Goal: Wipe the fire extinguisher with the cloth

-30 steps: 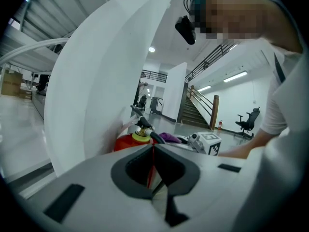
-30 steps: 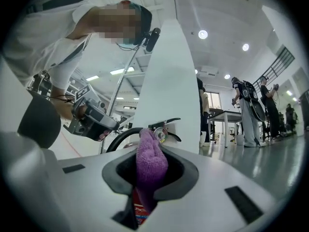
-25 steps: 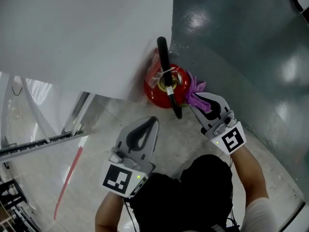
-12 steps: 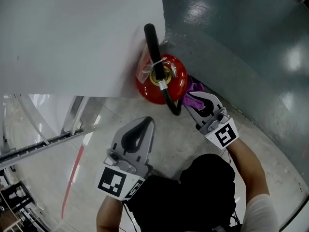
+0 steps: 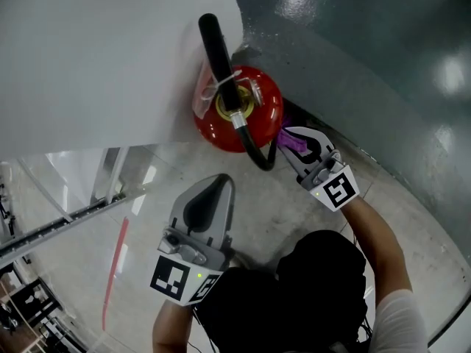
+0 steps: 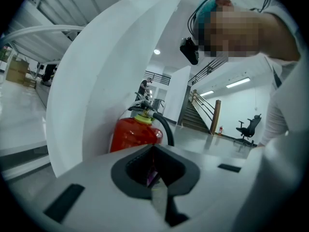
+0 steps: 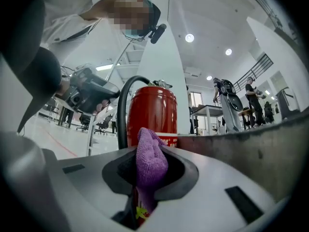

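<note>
A red fire extinguisher [image 5: 239,112] is standing on the floor [image 5: 294,204] at its edge, against a white wall's [image 5: 110,57] corner. The right gripper [image 5: 287,134] is clamping a purple cloth [image 5: 293,143] just beside the cylinder. The left gripper [image 5: 222,181] is hovering near it, jaws closed and empty.

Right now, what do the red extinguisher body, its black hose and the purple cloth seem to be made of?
The fire extinguisher body is probably painted metal, glossy red: bright highlights sit on it. The hose looks like rubber, matte black, bending in a smooth curve. The cloth seems microfibre: purple, with a fuzzy pile and soft folds.
</note>
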